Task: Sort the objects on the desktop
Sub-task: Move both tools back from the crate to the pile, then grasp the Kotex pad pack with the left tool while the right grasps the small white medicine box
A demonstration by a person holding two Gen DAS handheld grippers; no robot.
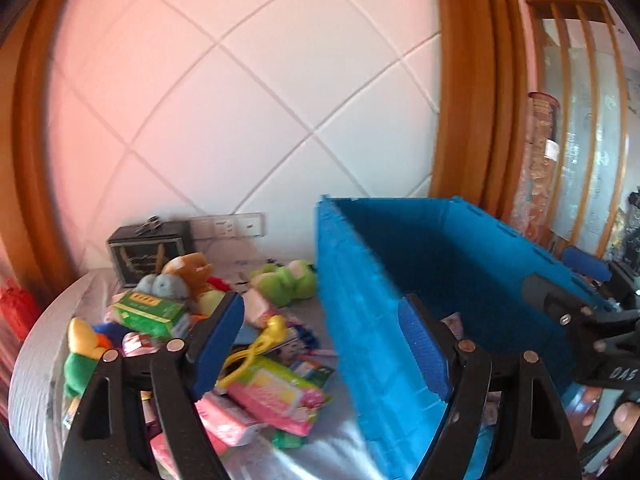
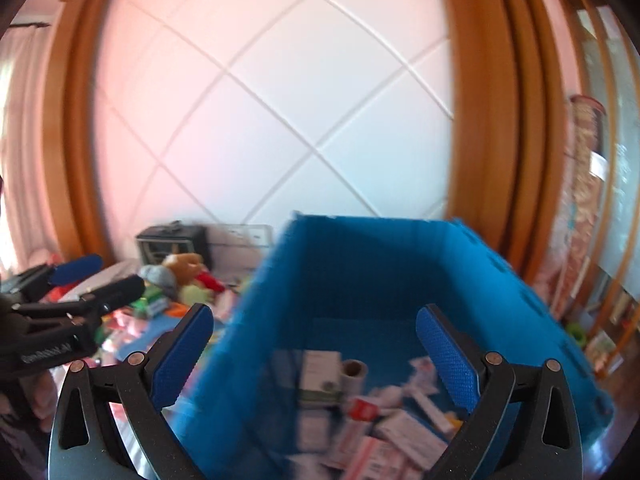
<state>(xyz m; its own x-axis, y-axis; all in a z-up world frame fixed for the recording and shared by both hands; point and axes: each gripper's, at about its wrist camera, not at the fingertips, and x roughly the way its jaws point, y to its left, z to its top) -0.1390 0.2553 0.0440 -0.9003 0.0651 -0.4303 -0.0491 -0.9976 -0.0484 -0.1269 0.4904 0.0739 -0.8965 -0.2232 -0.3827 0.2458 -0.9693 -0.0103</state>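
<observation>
A blue plastic crate (image 1: 384, 280) stands on the table's right side; in the right wrist view the crate (image 2: 360, 264) holds several white and red boxes and packets (image 2: 384, 424). My left gripper (image 1: 320, 344) is open and empty, straddling the crate's left wall above a pink packet (image 1: 276, 396) and a yellow toy (image 1: 260, 344). My right gripper (image 2: 316, 356) is open and empty above the crate's inside. Each gripper shows in the other's view: the right one (image 1: 580, 292) and the left one (image 2: 92, 280).
A pile of plush toys (image 1: 280, 280), a green box (image 1: 148, 312) and packets lies left of the crate on the grey table cover (image 1: 52, 320). A dark box (image 1: 148, 252) stands at the back by the padded wall. A wooden shelf (image 1: 576, 120) is on the right.
</observation>
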